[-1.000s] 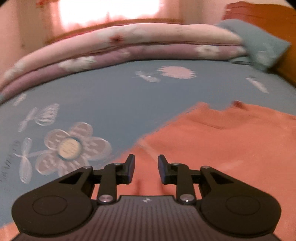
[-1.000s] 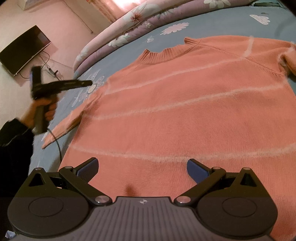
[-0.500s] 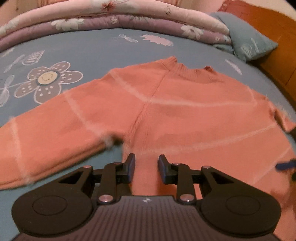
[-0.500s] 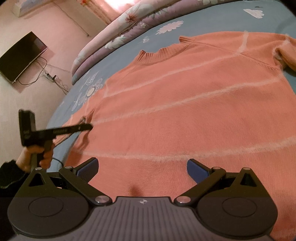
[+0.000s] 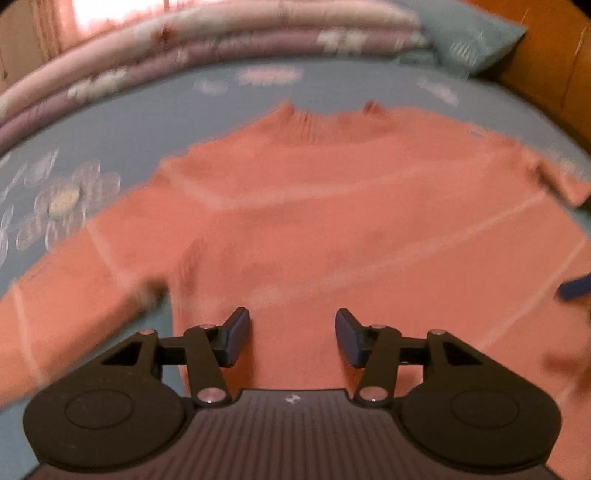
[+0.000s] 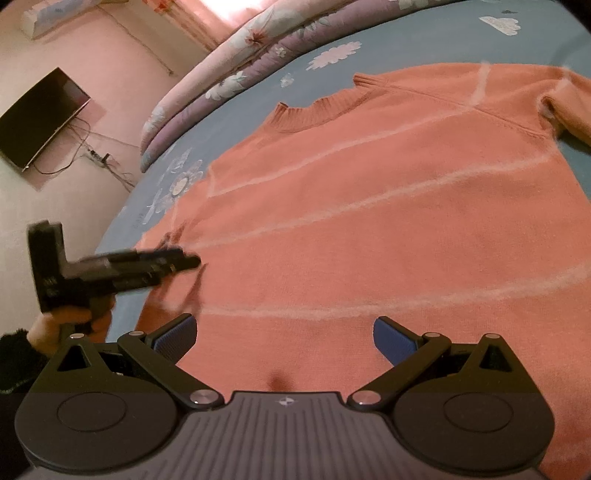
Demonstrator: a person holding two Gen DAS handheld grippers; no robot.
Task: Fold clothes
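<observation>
An orange knitted sweater (image 6: 369, 206) with thin pale stripes lies flat on the blue flowered bed sheet (image 6: 406, 40), collar (image 6: 317, 110) toward the far side. In the left wrist view the sweater (image 5: 332, 221) fills the middle, its left sleeve (image 5: 66, 310) stretched out to the left. My left gripper (image 5: 291, 338) hovers open over the sweater's lower left body near the armpit, nothing between its fingers. From the right wrist view the left gripper (image 6: 184, 262) appears at the left, held by a hand (image 6: 70, 321). My right gripper (image 6: 284, 338) stands wide open above the hem, empty.
A rolled pink and purple flowered quilt (image 5: 184, 48) lies along the far edge of the bed. A blue pillow (image 5: 472, 33) rests by the wooden headboard (image 5: 554, 66) at the right. Beyond the bed's left edge are the floor, a dark screen (image 6: 40, 118) and cables.
My left gripper has opened wider and swung from the bare sheet onto the sweater near the left armpit. The right gripper has barely moved and stays open.
</observation>
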